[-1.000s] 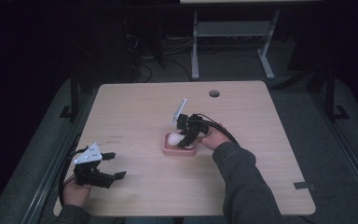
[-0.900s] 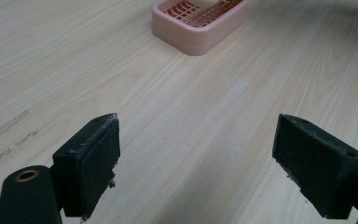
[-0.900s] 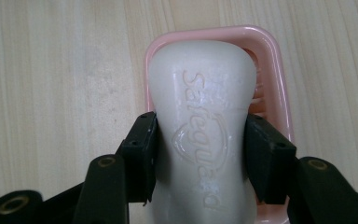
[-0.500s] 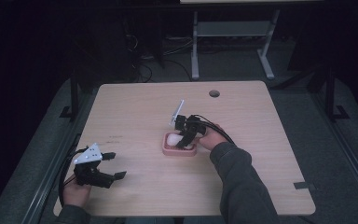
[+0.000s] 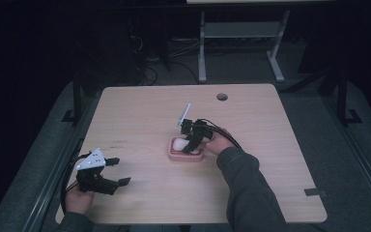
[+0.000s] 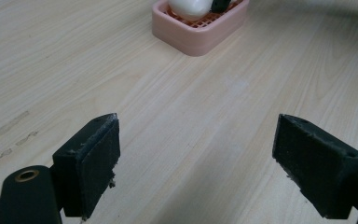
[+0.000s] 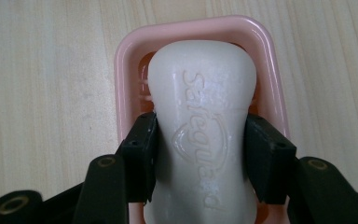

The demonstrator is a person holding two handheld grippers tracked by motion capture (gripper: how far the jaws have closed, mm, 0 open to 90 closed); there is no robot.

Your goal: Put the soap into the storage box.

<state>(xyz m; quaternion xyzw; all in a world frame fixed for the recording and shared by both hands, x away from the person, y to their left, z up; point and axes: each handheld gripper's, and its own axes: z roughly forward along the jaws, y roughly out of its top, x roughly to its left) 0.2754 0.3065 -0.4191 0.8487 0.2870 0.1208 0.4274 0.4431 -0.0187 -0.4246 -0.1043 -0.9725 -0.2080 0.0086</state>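
Where "Safeguard" reads embossed, white soap bar [image 7: 203, 140] in right hand-held gripper [image 7: 200, 156], over pink dish [image 7: 127, 56].

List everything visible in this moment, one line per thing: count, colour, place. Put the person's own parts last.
soap bar: one, white, over the soap dish, clamped at its sides.
soap dish: one, pink, middle of the table.
table: one, light wood, with a round hole near its far edge.
metal frame: one, grey, on the floor beyond the table.
right hand-held gripper: one, black, shut on the soap bar.
left hand-held gripper: one, black, jaws open over bare wood near the table's left front corner.
sleeve: one, dark, lower right.
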